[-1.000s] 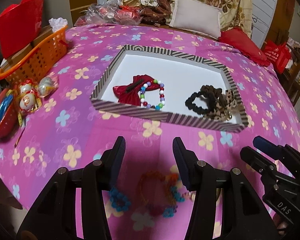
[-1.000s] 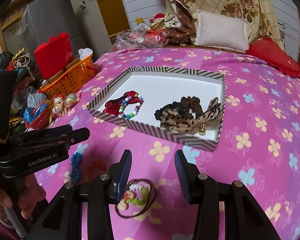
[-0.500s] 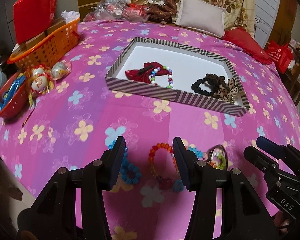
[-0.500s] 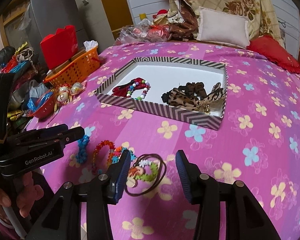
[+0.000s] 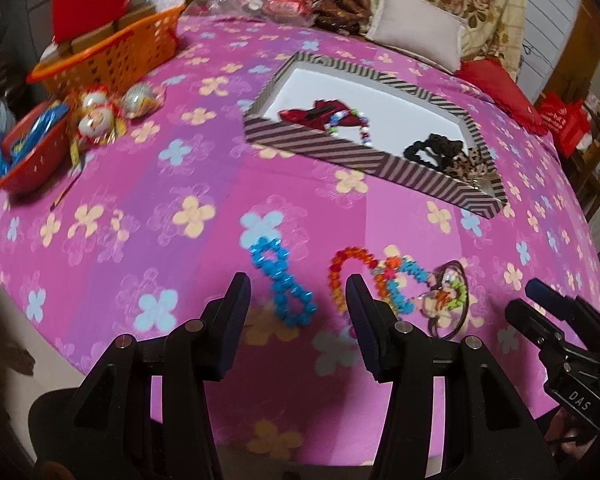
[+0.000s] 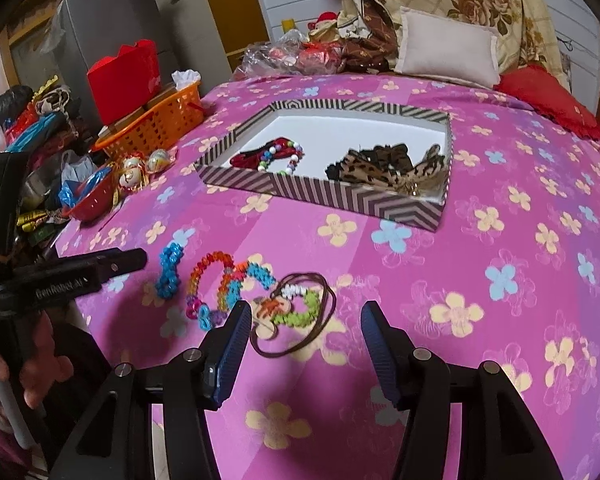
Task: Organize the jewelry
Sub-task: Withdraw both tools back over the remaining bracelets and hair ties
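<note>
Box (image 6: 340, 196) mid-bed with bow (image 6: 260, 154) and beaded bracelet (image 6: 288, 160) in left half, scrunchies (image 6: 384, 168) in right; nearer, loose bracelets (image 6: 216, 284) in a row, possibly overlapping, left of corded pendant (image 6: 296, 308); basket (image 6: 156, 124) far left.

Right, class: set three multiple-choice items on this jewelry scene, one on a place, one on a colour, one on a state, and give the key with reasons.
1. Where does the blue bead bracelet lie?
A. in the striped tray
B. on the pink cloth in front of the tray
C. in the orange basket

2. What colour is the bow in the striped tray, left side?
A. dark red
B. yellow
C. white

3. How do the jaws of the right gripper stand?
A. shut on a bracelet
B. shut on nothing
C. open, holding nothing

Key: 1 B, it rests on the pink cloth near the left gripper. 2 A, the bow is dark red. 3 C, cloth shows between the parted jaws.
</note>
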A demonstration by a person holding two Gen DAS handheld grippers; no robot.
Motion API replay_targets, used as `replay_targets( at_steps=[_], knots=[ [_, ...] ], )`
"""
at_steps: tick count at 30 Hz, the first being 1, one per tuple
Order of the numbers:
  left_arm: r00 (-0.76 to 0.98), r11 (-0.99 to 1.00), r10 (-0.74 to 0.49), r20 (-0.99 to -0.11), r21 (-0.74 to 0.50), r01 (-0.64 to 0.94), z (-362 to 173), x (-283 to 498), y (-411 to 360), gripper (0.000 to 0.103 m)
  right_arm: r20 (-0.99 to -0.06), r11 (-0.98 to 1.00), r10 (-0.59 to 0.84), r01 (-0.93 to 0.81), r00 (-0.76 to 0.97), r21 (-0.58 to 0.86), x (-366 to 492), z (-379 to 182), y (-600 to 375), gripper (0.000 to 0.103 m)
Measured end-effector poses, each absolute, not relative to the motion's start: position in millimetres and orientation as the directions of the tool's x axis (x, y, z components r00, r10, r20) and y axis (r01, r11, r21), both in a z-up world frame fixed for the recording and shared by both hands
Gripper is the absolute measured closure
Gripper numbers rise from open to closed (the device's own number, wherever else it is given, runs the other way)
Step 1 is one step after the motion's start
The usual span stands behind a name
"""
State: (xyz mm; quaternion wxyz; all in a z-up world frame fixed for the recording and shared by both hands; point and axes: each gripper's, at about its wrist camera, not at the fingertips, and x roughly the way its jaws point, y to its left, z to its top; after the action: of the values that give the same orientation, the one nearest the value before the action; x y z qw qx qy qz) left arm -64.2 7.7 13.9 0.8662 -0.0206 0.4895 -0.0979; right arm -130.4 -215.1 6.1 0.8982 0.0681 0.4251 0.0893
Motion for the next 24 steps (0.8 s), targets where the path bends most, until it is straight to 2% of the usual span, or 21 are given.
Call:
replay_targets(
  at_steps=[10, 24],
  knots=[
    [0.456, 0.982, -0.188, -0.870, -0.174, 0.073, -3, -55, 35, 0.053, -0.780, 0.973, 0.229, -0.119, 0.582, 0.197, -129, -11, -211, 0.048],
    [0.429, 0.988, -0.155, -0.890, -0.132, 0.084, -25, -42, 19, 0.053, -0.791, 0.981, 0.190, -0.088, 0.582, 0.172, -116, -23, -219, 0.048]
  ],
)
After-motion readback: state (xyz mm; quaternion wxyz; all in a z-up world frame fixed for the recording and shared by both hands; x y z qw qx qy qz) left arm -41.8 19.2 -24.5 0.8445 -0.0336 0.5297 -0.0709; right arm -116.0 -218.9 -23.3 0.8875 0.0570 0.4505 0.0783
